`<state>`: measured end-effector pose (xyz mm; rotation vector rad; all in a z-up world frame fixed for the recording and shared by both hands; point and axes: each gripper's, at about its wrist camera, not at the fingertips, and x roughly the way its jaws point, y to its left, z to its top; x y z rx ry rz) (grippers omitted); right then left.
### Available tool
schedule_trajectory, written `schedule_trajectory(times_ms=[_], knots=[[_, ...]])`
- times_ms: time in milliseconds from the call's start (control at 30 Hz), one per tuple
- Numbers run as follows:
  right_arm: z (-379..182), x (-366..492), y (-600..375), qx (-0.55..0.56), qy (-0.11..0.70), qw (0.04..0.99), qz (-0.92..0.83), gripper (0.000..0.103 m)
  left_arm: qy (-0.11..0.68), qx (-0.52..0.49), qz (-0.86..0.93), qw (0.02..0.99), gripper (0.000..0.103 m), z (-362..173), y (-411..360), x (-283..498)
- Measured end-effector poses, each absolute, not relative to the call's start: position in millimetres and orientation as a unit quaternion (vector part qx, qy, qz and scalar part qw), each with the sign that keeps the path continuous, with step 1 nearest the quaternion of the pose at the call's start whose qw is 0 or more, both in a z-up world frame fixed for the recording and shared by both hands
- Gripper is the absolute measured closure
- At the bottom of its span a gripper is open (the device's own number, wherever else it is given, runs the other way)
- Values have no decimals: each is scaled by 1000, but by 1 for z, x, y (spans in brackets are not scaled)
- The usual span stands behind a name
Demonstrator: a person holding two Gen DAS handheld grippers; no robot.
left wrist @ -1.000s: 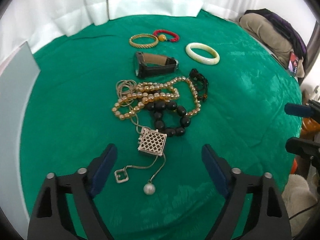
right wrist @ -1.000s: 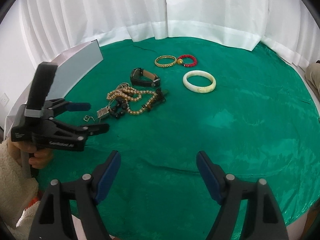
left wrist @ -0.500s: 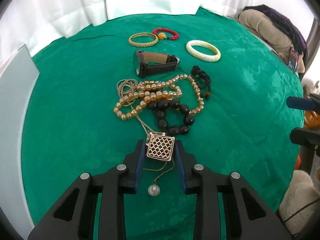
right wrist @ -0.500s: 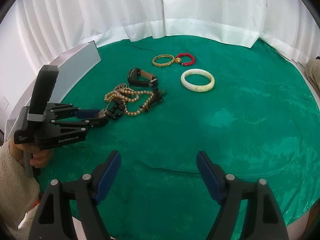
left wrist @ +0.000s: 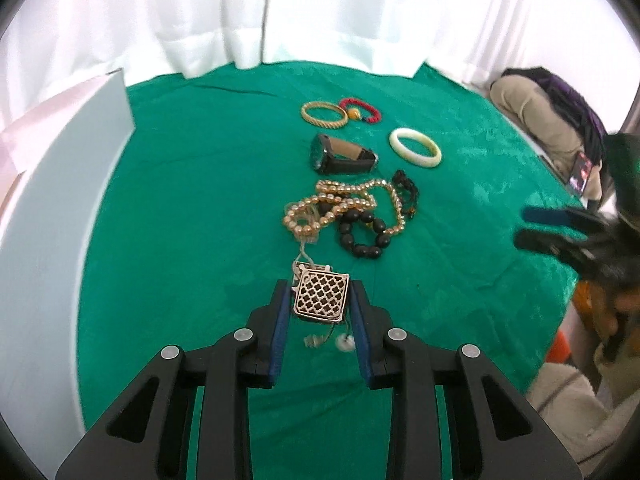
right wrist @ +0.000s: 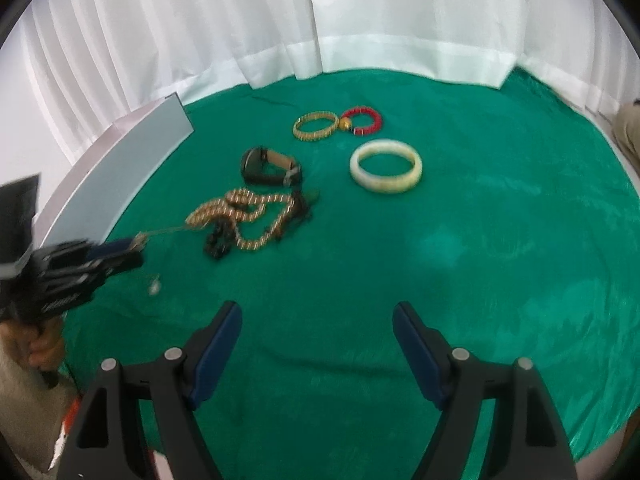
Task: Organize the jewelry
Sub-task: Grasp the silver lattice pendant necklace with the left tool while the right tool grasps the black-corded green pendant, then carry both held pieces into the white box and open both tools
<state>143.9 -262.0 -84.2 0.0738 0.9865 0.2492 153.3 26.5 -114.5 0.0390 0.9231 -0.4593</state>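
Note:
My left gripper (left wrist: 319, 287) is shut on a square gold lattice pendant (left wrist: 320, 300), held just above the green cloth (left wrist: 180, 240). Its thin chain (left wrist: 304, 256) runs taut back into the tangled pile, and a pearl drop (left wrist: 345, 343) dangles below. The pile holds a gold bead necklace (left wrist: 344, 204) and a black bead bracelet (left wrist: 362, 236). In the right wrist view the left gripper (right wrist: 120, 254) sits at the left with the chain (right wrist: 168, 232) stretched toward the pile. My right gripper (right wrist: 317, 312) stands open over bare cloth, with nothing between its fingers.
Behind the pile lie a dark watch (left wrist: 340, 156), a white bangle (left wrist: 415, 148), a gold bangle (left wrist: 324, 116) and a red bead bracelet (left wrist: 360, 109). A grey board (left wrist: 60, 220) stands along the left edge. Clothes (left wrist: 540, 112) are heaped beyond the table's right side.
My left gripper closed on the lattice pendant, then lifted and drew it back from the pile, pulling the chain taut. The right gripper shifted slightly forward and stayed open.

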Motion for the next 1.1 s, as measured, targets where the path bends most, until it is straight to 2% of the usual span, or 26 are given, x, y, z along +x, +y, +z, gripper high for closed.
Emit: schedule_trajectory(times_ms=[267,300,400,567,633,700,1100], knots=[[-101,206,-247,9,484,861,157,24,432,-6,-181,884,74,-104,63,128],[-104,211,-244,5,485,860,159,27,431,-8,-175,885,74,-104,66,126],[-112,229,-231,-3,490,854,176,46,433,-17,-165,886,74,-105,75,123],[-126,252,-215,-11,491,852,181,50,438,-19,-159,884,74,-111,78,119],[-133,259,-212,-15,497,849,180,81,440,-20,-157,884,74,-113,78,119],[-131,260,-214,-5,496,850,178,91,442,-22,-155,883,74,-114,79,118],[-49,207,-247,39,444,875,187,91,398,-29,-193,896,74,-74,71,100]])
